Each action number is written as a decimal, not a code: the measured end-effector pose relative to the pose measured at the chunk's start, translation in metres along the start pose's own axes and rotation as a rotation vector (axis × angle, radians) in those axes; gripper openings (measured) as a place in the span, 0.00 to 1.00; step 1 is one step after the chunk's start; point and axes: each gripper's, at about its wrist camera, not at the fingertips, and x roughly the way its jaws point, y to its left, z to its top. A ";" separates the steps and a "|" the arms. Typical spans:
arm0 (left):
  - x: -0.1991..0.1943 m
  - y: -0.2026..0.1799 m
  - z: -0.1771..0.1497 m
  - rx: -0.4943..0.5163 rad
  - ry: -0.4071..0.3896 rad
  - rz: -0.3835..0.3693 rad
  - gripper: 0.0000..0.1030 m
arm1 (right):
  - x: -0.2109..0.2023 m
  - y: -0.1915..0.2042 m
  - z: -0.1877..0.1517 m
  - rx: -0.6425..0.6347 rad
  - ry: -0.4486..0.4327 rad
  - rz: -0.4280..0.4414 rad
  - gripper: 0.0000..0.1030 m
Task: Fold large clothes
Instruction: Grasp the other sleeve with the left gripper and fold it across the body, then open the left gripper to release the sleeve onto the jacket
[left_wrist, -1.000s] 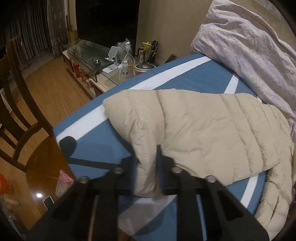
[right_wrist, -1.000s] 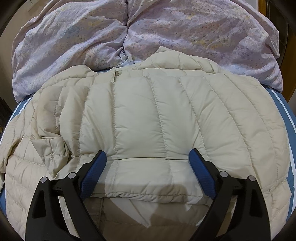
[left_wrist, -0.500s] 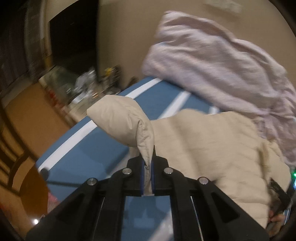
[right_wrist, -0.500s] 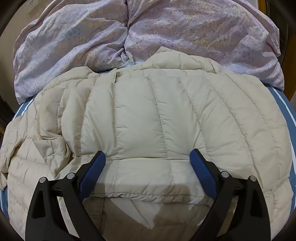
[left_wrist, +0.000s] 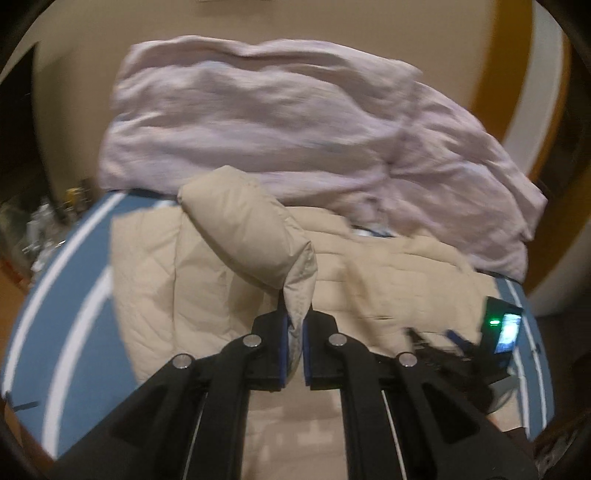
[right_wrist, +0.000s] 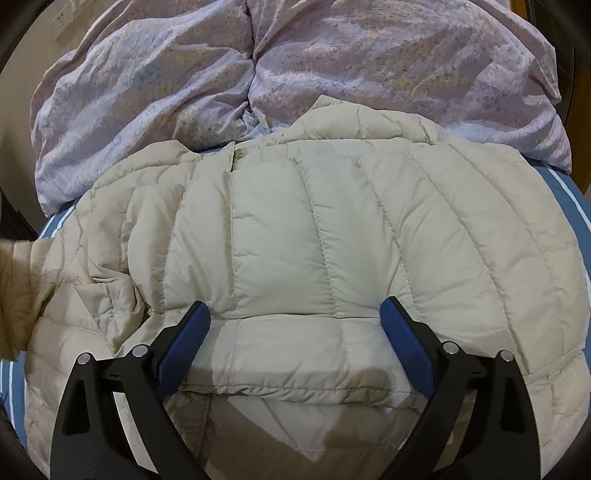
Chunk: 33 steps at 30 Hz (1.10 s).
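Two black grippers with blue pads work over one beige quilted down jacket (right_wrist: 332, 236), which lies spread across a blue bedsheet with white stripes (left_wrist: 70, 258). The left gripper (left_wrist: 294, 332) has its jaws pinched nearly together on the cuff end of the jacket's puffy beige sleeve (left_wrist: 243, 236); the sleeve is lifted off the bed and arches up and away to the far left, above the jacket's body. The right gripper (right_wrist: 295, 325) has its jaws spread wide, one blue pad at each side of a folded-over quilted panel at the jacket's near edge; its fingertips (right_wrist: 397, 314) touch or press into the padding, and nothing is clamped between them. From the left wrist view, that gripper shows at the right edge as a blurred dark shape with a small lit screen (left_wrist: 508, 328). A rumpled pale lilac duvet (right_wrist: 258, 74) is heaped along the far side of the bed, touching the jacket's far edge.
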 end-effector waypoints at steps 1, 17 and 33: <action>0.004 -0.009 0.001 0.008 0.004 -0.022 0.06 | 0.000 -0.001 0.000 0.002 0.000 0.002 0.93; 0.085 -0.112 -0.021 0.108 0.166 -0.210 0.06 | -0.002 -0.005 0.001 0.032 -0.019 0.009 0.93; 0.051 -0.083 -0.024 0.099 0.165 -0.221 0.45 | -0.050 -0.040 0.001 0.109 -0.068 -0.068 0.92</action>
